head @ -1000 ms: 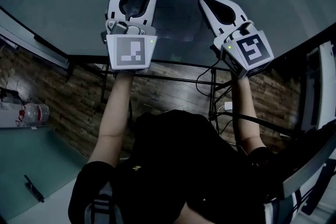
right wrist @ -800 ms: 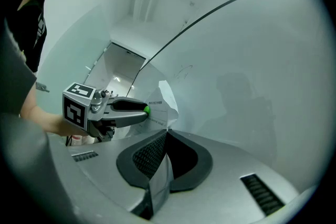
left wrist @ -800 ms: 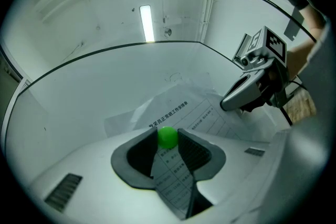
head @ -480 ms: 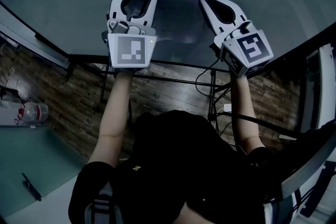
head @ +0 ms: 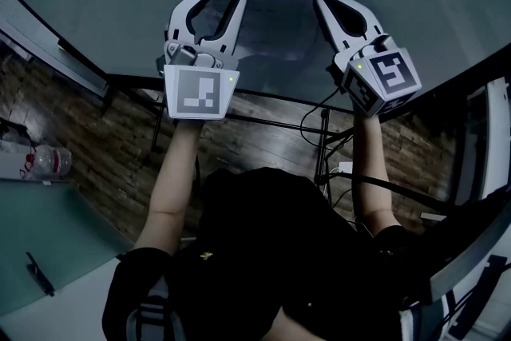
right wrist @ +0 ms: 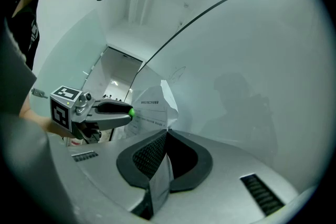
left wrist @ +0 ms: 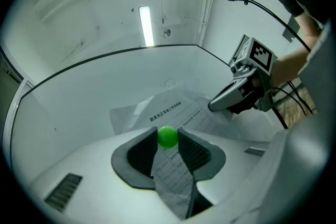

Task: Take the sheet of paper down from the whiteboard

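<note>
- Left tongs [left wrist: 168,142], white plastic with dark grey ribbed pads: closed on a small round green knob [left wrist: 168,136].
- White printed paper sheet [left wrist: 173,113], creased: behind and below the knob, also seen through the gap between the pads.
- Pale glossy whiteboard [left wrist: 79,97]: behind the knob, all round the sheet.
- Right tongs [left wrist: 214,106], white and black, with a square-marker cube: right of the knob, tip at the sheet's right edge.
- Long lit ceiling lamp [left wrist: 147,25]: well above the knob.
</note>
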